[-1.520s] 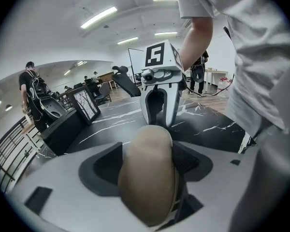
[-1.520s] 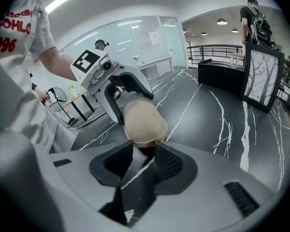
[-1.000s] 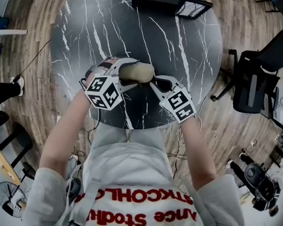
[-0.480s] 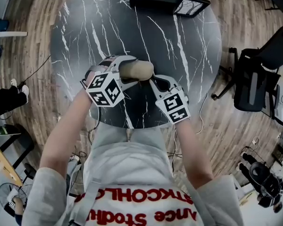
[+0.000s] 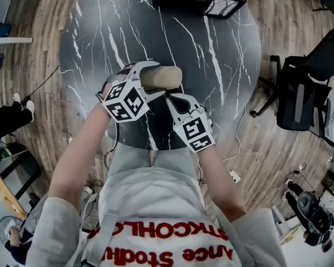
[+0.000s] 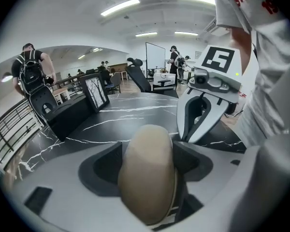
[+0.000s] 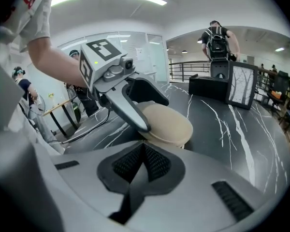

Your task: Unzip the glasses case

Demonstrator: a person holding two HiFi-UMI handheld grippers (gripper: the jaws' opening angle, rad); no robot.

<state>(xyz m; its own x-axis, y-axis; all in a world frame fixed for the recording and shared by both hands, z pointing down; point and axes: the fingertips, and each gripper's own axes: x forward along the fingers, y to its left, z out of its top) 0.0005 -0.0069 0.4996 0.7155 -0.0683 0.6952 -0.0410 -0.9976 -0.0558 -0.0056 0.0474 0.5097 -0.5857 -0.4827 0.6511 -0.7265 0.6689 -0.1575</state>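
Right gripper neared glasses case, just closed empty; left gripper clamps it.

Both bare forearms reach forward from the torso over the tabletop's near edge, the left forearm angling toward 1 o'clock and the right forearm toward 11 o'clock, so the two tools converge. The left gripper tilts downward and points toward 2 o'clock in the head view; its fingers are clamped on either side of the glasses case, gripping it across its width. The right gripper, also pitched downward, points toward 11 o'clock with its tips just beside the case's near end. Its fingers have just been closing and now meet pad to pad, with nothing discernible between them.
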